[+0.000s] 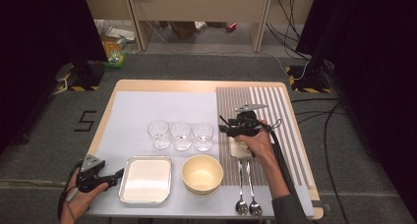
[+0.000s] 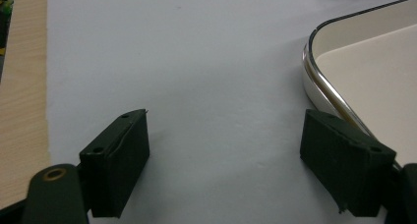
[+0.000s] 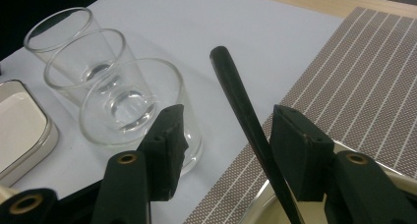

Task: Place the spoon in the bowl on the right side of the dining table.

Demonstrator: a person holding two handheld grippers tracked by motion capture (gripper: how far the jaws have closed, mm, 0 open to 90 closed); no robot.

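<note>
My right claw hangs half-open at centre right of the high view over a metal cup on the striped mat, a black stick leaning between the jaws, whether gripped I cannot tell. My left claw sits wide open, holding nothing, at lower left on the bench, just beside the tray.

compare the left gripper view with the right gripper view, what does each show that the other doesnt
Left gripper view: the left tool with its jaws wide apart and nothing between them, over bare white mat.

Right gripper view: the right tool, its jaws apart around a black handle that leans against the right jaw, a row of three clear glasses, and the striped placemat.

Both: the white mat, the wooden table edge and part of the shiny metal tray.
</note>
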